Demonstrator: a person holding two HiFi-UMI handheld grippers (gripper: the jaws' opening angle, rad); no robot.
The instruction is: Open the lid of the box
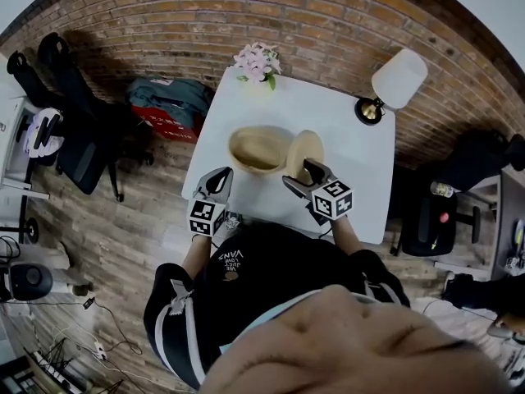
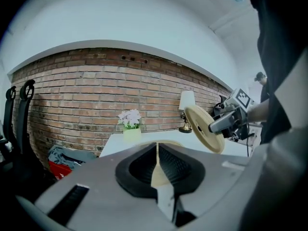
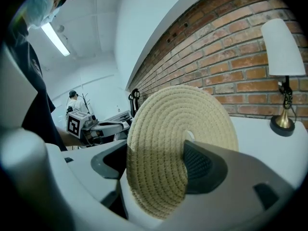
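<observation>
Weave coiled across the lid [image 3: 163,129] shows only in the right gripper view. There the right gripper [image 3: 156,163] is clamped on the disc, a pad on each face, and holds it on edge at the centre of the frame. The left gripper view catches the lid from the side at centre right, tilted and clear of the table. It also shows the left gripper [image 2: 156,166] with its pads together, gripping nothing, and a tan sliver in the seam between them. Only the head view shows the box [image 1: 256,150] standing open on the white table [image 1: 361,154] at mid-frame. The lid is just beside its right rim, with the right gripper at the lid's lower edge. The left gripper sits near the box, to its lower left.
</observation>
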